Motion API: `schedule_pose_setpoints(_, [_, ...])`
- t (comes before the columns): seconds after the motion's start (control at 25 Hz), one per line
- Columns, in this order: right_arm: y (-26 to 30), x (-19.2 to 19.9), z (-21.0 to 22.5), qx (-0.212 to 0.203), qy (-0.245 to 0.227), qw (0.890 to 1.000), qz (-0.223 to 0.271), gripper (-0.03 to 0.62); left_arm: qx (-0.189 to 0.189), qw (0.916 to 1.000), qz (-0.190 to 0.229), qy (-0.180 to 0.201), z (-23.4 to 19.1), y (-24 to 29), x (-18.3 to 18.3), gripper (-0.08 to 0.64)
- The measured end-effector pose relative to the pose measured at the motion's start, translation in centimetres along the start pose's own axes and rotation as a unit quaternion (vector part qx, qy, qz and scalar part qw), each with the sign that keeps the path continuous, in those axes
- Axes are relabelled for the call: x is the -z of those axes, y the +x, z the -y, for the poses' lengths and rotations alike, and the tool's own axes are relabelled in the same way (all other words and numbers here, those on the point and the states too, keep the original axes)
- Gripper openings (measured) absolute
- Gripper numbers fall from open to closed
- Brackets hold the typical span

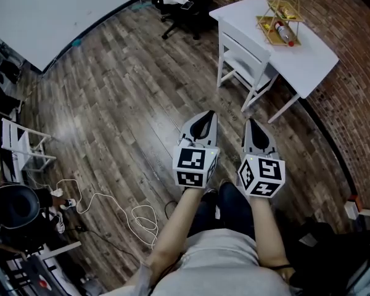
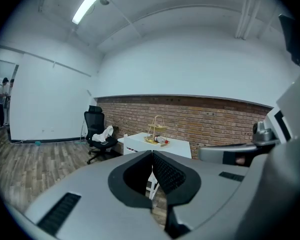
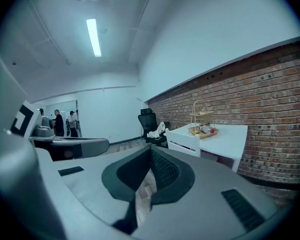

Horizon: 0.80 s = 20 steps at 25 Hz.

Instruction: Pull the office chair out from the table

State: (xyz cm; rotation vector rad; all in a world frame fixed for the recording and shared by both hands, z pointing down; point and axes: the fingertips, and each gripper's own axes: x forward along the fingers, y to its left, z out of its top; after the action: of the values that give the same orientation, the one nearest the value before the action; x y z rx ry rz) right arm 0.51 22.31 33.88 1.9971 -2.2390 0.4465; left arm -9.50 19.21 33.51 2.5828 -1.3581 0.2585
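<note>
- The left tool [image 1: 208, 113] and right tool [image 1: 251, 121] each have jaws pressed together, pinching nothing.
- The white worktop [image 1: 314, 63] stands ahead of both tools, and the black office chair [image 1: 180, 8] is farther ahead-left.

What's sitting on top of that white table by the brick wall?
A gold wire rack stands on the white table, a red-capped bottle lying in its lower tray. What sits in the upper tier is too small to tell; the tabletop under the rack is covered.
</note>
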Motion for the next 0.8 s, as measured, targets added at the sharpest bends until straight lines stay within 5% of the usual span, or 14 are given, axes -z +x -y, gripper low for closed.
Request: schedule_pose_setpoints(0.8, [21.9,-6.6,11.2,-0.016,0.007,1.0,-0.016,0.014,0.003,0.9999,-0.016,0.001,-5.0,23.2,-5.3,0.014])
